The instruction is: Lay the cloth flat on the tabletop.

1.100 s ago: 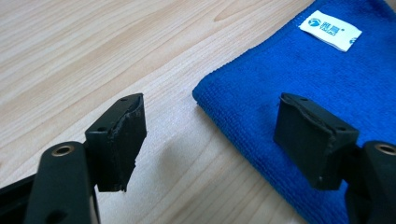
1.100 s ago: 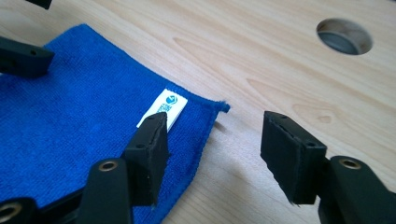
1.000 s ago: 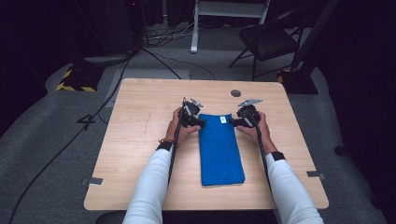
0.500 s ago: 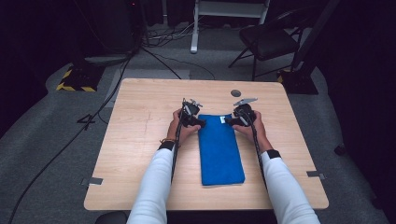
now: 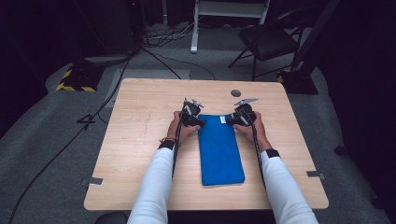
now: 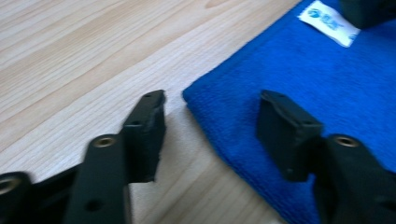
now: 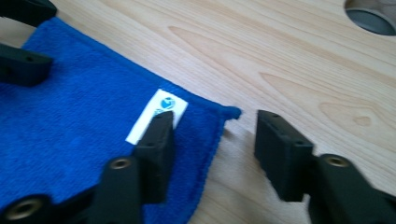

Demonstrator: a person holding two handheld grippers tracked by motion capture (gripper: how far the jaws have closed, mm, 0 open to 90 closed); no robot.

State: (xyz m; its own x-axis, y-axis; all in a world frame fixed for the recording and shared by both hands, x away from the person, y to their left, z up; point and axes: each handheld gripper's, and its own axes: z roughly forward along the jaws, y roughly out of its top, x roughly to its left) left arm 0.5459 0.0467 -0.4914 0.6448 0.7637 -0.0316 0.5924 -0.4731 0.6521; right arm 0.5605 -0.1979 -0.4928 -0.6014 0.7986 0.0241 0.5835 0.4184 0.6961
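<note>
Towel: a blue towel point(image 5: 219, 148), folded into a long strip, lies flat on the middle of the surface point(image 5: 140, 140), its long side running away from the person.
Label: a white label point(image 7: 157, 115) with a blue mark sits near the towel's far right corner; it also shows in the left gripper view point(image 6: 328, 23).
Left tongs: the left tongs point(image 6: 210, 128) stand low at the towel's far left corner, one jaw over bare wood, the other over the blue cloth, with the corner in the gap between them. The jaws have just been closing but still stand apart, and the pads do not press the cloth.
Right tongs: the right tongs point(image 7: 214, 149) straddle the far right corner the same way, one jaw over the cloth just beside the label, the other over wood. They too have just been closing, and a gap remains around the towel's edge.
Hands: in the high view the left tongs point(image 5: 192, 115) and right tongs point(image 5: 243, 115) sit at the towel's two far corners, white sleeves coming in from below.
Surface: light wood, with a round grey grommet point(image 5: 236, 93) beyond the towel.
Beyond: a dark chair point(image 5: 266, 42) stands on the grey floor.
</note>
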